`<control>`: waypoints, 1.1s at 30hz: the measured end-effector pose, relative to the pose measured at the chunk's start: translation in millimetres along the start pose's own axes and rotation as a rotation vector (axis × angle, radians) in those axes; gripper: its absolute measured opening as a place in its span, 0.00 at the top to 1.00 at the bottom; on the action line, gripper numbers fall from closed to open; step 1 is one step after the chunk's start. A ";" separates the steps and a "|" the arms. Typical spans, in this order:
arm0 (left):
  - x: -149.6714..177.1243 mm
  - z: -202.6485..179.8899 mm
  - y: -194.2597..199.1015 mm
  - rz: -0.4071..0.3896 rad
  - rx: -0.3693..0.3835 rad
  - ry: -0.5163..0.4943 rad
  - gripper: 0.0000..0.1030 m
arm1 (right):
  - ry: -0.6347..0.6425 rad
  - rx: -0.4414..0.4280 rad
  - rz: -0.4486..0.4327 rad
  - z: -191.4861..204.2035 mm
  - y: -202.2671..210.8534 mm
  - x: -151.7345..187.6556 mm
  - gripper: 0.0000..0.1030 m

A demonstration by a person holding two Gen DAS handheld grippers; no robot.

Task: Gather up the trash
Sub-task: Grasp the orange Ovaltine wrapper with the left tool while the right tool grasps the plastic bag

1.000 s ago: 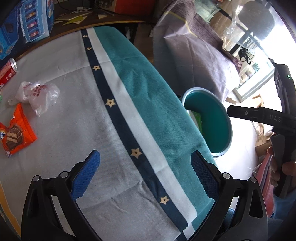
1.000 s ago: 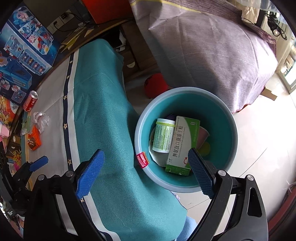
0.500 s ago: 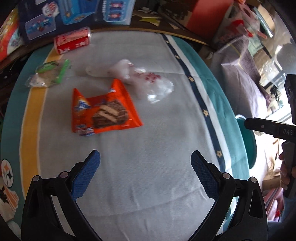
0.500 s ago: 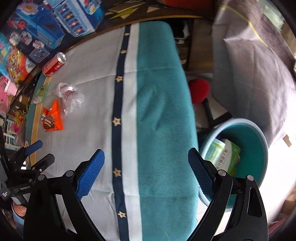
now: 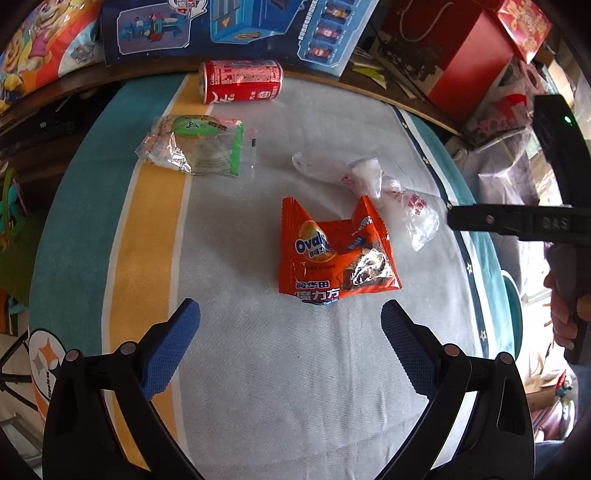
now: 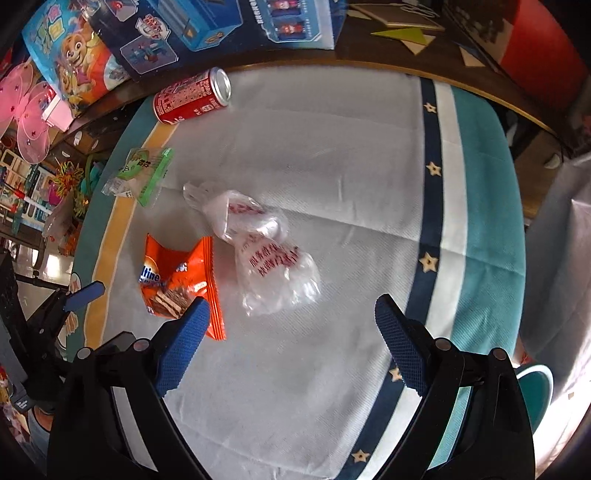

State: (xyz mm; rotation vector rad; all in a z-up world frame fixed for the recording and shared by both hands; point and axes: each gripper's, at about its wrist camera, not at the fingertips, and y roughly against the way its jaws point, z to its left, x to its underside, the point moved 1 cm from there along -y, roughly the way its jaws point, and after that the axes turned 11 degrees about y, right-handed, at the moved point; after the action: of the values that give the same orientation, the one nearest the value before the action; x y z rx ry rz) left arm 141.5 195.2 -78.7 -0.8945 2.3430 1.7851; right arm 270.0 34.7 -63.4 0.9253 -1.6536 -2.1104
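Observation:
Four pieces of trash lie on the striped tablecloth (image 5: 277, 387). They are a red drink can (image 5: 240, 81) on its side at the back, a green and clear wrapper (image 5: 192, 146), a crumpled clear plastic bag (image 5: 388, 192) and an orange snack wrapper (image 5: 332, 254). My left gripper (image 5: 290, 314) hangs open above the cloth, with the orange wrapper just ahead of its tips. My right gripper (image 6: 290, 321) hovers over the plastic bag (image 6: 266, 251). Its jaws are closing a little but still stand wide, and no pad presses on anything. The orange wrapper (image 6: 177, 273) lies by its left finger.
Blue toy boxes (image 5: 229, 26) and a red box (image 5: 454, 55) line the table's far edge. The teal bin (image 6: 535, 380) stands on the floor past the table's right side. A hand (image 5: 569, 317) holds the right gripper's handle at the right of the left wrist view.
Both views have swung from the teal bin and the table's right side to the trash on the left. The orange wrapper and the bag now lie right before the fingertips. Both grippers stayed open.

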 end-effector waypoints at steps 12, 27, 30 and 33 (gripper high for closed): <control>-4.2 1.3 -14.4 0.025 0.044 -0.005 0.04 | 0.021 -0.009 0.055 10.0 -44.1 -16.8 0.60; -17.3 -52.5 -58.1 0.053 -0.007 -0.115 0.04 | -0.143 -0.047 -0.011 -37.5 -1.3 31.0 0.80; -15.7 -60.2 -63.1 0.032 -0.054 -0.136 0.04 | -0.171 -0.059 -0.009 -43.6 1.0 45.7 0.80; -12.0 -64.8 -65.2 0.009 -0.084 -0.151 0.05 | -0.192 -0.068 -0.018 -47.7 4.9 58.1 0.80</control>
State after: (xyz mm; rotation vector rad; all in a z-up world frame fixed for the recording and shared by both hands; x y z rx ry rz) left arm 201.4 131.3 -109.3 -0.7309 2.1985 1.8954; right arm 256.9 -37.1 -82.3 0.7392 -1.6550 -2.3152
